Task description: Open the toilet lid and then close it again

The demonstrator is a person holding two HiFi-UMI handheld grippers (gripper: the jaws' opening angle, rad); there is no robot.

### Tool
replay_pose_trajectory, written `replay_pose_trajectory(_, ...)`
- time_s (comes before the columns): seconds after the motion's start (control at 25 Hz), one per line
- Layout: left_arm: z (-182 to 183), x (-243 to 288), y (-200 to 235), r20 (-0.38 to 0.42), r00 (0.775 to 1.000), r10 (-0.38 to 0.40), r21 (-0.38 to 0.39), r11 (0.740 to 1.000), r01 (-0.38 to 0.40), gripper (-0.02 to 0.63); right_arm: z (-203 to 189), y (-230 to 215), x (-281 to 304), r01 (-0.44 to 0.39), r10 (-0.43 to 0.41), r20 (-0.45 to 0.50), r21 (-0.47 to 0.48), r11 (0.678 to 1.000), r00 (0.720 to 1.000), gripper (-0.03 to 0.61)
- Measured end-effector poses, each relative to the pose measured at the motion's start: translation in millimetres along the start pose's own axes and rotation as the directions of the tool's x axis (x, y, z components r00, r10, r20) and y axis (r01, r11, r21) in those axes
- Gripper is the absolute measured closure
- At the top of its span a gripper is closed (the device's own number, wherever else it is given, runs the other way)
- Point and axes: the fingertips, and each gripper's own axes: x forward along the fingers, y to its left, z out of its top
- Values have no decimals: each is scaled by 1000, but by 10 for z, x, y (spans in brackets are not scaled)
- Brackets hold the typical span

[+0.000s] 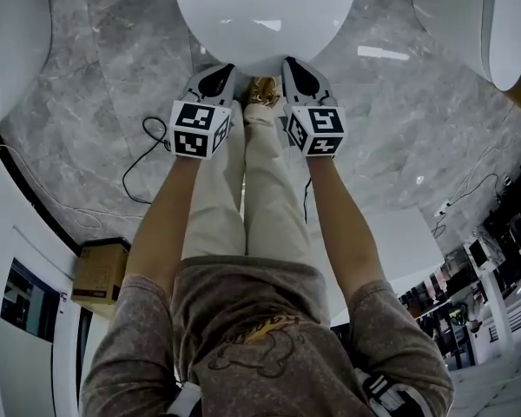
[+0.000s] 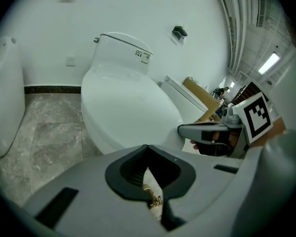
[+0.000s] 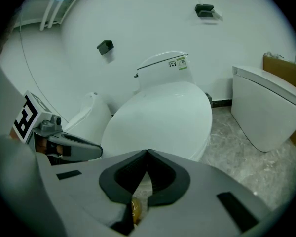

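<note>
The toilet lid (image 1: 265, 16) lies shut, its front edge just beyond the left gripper (image 1: 217, 76) and right gripper (image 1: 295, 69) — both with jaws pressed together. Marble floor (image 1: 113, 68) opens either side of the lid — a cable (image 1: 143, 159) lies to its left, another toilet (image 1: 495, 24) well to its right.

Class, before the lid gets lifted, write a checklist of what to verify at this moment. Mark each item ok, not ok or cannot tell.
1. Lid fully down, ready to open: ok.
2. Nothing lying on the lid: ok.
3. Left gripper empty: ok, its jaws are together on nothing.
4. Right gripper empty: ok, its jaws are together on nothing.
5. Both grippers at the lid's front edge: ok, they are side by side just before it.
6. A gripper touching the lid or under its edge: cannot tell.
</note>
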Motion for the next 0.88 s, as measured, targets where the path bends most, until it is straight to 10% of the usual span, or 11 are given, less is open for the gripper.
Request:
replay_pose_trajectory(0.24, 154, -166, -97, -18, 1000, -20, 2, 1000, 20, 606, 179, 114, -177, -29, 29, -23, 1, 1000, 999, 552)
replay_pose_trajectory(0.52, 1238, -1105, -613, 123, 992, -37, 25, 999, 35, 606, 1256, 379, -1149, -41, 37, 107, 37, 998, 994, 552)
replay_pose_trajectory(0.88, 2730, -2963, -1608, 392, 913, -118, 192, 980, 45, 604, 2864, 1101, -2746, -115, 143, 362, -97, 989, 921, 552)
